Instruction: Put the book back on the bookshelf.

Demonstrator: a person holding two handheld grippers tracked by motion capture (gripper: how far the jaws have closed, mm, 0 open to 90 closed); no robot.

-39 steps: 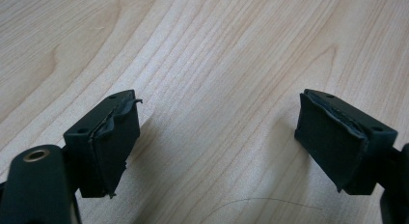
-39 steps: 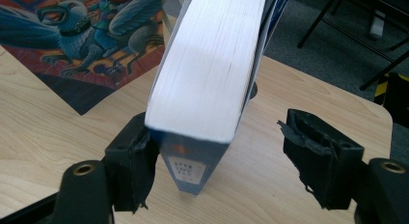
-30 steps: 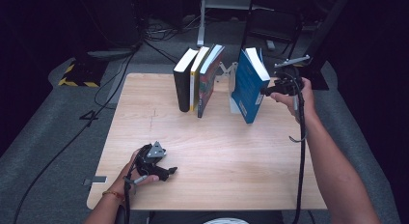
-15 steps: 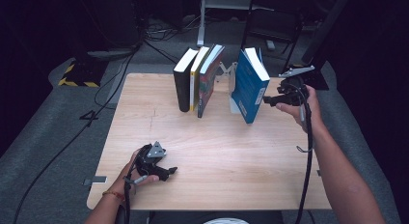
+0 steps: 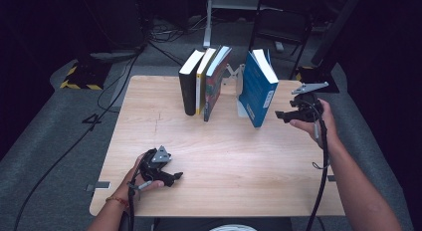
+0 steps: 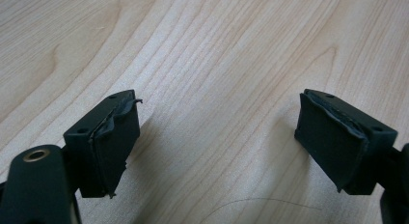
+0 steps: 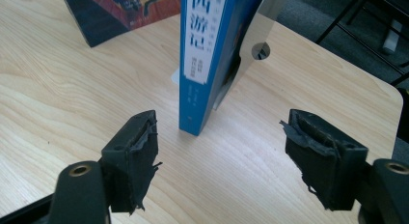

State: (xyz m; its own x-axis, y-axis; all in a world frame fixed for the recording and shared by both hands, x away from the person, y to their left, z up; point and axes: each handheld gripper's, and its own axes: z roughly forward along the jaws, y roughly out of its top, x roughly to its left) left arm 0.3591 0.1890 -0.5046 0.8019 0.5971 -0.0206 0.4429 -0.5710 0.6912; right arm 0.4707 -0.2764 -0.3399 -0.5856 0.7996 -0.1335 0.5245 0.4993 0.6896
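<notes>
The right claw (image 5: 284,114) stands just to the right of the blue paperback book (image 5: 257,87), level with the book's lower spine and apart from it. Against the earlier high views it has come down and drawn back a little from the book's upper part. Its jaws are apart with nothing between them; in the right gripper view the blue book's spine (image 7: 205,55) rises straight ahead, beyond the pads (image 7: 137,161), not yet inside the gap.

The blue book stands upright, tilted, at the far right of the light wooden table (image 5: 234,166), leaning against a white metal bookend (image 7: 258,38). Well to its left stands a group of three: a black-covered book (image 5: 189,84), a yellow-spined book (image 5: 201,84) and a dark patterned book (image 5: 215,81), leaning together.

The left claw (image 5: 175,177) rests on the near left of the table, unmoved across the three high views, jaws apart over bare wood (image 6: 217,64).

Judgement: the lowering lines the right claw up for a grasp on the blue book's spine; an advance and a closing remain.
</notes>
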